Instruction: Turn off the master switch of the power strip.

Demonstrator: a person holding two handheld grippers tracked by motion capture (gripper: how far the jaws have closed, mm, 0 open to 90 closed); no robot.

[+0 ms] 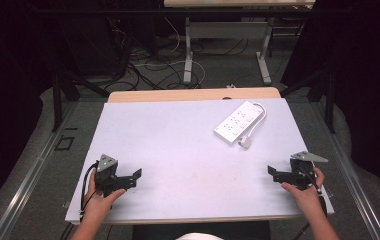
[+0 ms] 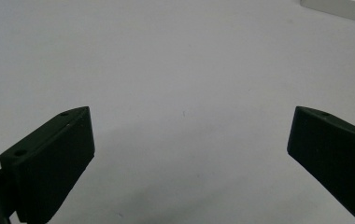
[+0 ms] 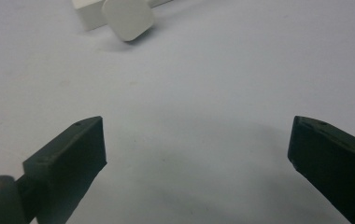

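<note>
pale lavender-grey sheeting covers the table (image 1: 178, 145), with a strip of bare wood showing along its far edge. beyond that edge lies a grey floor strewn with dark cables (image 1: 148, 70), and the white legs of a second table (image 1: 190, 55) stand farther back.

white power strip (image 1: 237, 121) lies on the far right part of the sheet, set at a slant, its cord looping round the far end and coming back to a white plug (image 1: 245, 142) that rests just beside its near end. in the right gripper view the plug (image 3: 128, 18) sits at the top left, touching the sheet, with a corner of the power strip (image 3: 88, 14) behind it. in the left gripper view a bit of the strip (image 2: 337, 7) peeks in at the top right corner.

left gripper (image 1: 134, 177) sits near the front left of the sheet, held by the left hand (image 1: 100, 200), its jaws pointing toward the middle of the table. its own view shows the two black jaws spread wide with bare sheet between them.

right gripper (image 1: 273, 172) sits near the front right edge, held by the right hand (image 1: 305, 192), jaws pointing inward toward the left one. its own view shows the jaws spread wide too, holding nothing. both grippers are well apart from the power strip and from each other.
</note>
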